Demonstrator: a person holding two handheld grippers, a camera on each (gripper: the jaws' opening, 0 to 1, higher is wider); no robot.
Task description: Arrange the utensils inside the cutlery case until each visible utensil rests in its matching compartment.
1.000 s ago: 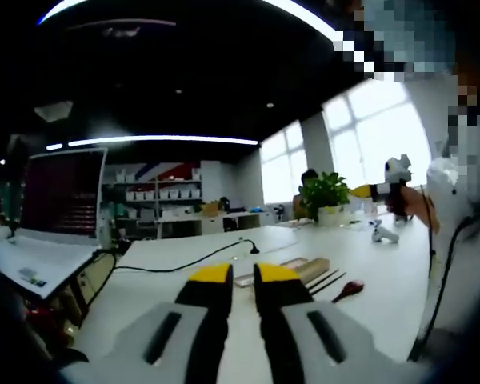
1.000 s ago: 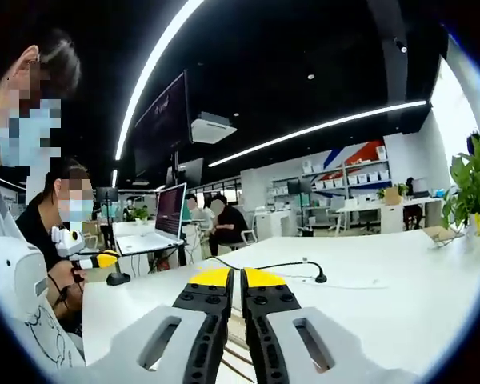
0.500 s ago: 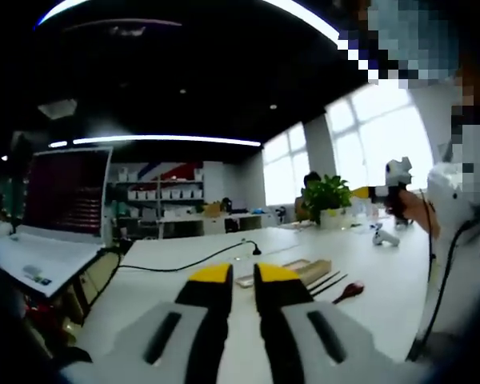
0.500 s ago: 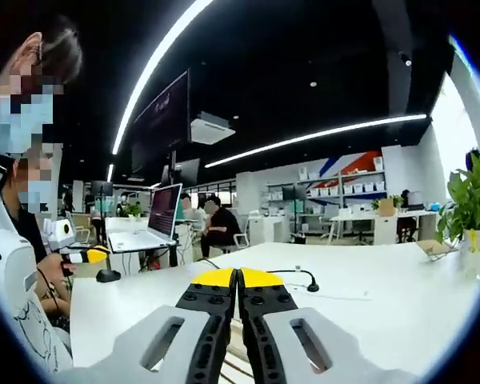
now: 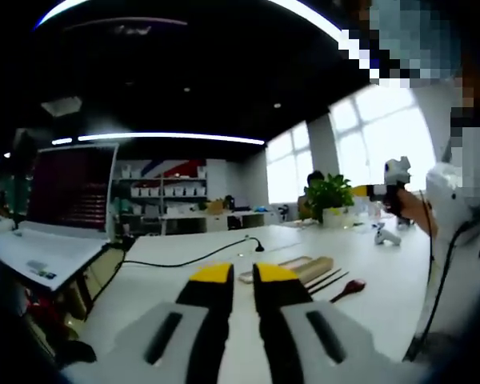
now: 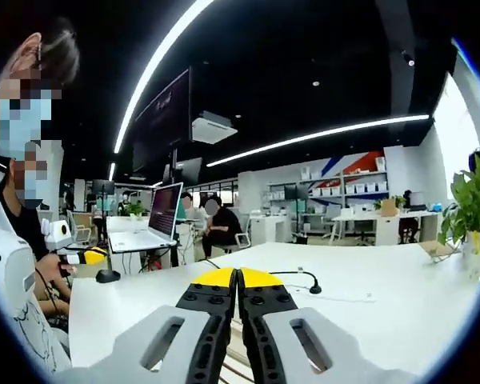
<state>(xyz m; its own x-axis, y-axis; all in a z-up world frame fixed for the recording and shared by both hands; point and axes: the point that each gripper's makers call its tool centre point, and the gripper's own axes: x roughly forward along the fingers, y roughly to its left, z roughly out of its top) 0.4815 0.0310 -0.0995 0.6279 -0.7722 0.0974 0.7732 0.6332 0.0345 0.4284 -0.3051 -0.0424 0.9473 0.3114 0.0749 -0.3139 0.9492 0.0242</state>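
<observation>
The cutlery case (image 5: 292, 267) is seen right of centre in the left gripper view, flat on the white worktop (image 5: 384, 276), with dark chopsticks (image 5: 328, 281) and what may be a spoon (image 5: 348, 290) beside it, presumably awaiting sorting. Left tongs (image 5: 240, 274) are held slightly apart, empty; right tongs (image 6: 238, 278) closed together, empty. Open worktop surrounds them.

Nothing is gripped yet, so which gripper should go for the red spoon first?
Probably left. The left gripper is open, and the red spoon lies on the table just right of its jaws, beside the chopsticks. The right gripper is shut.
</observation>
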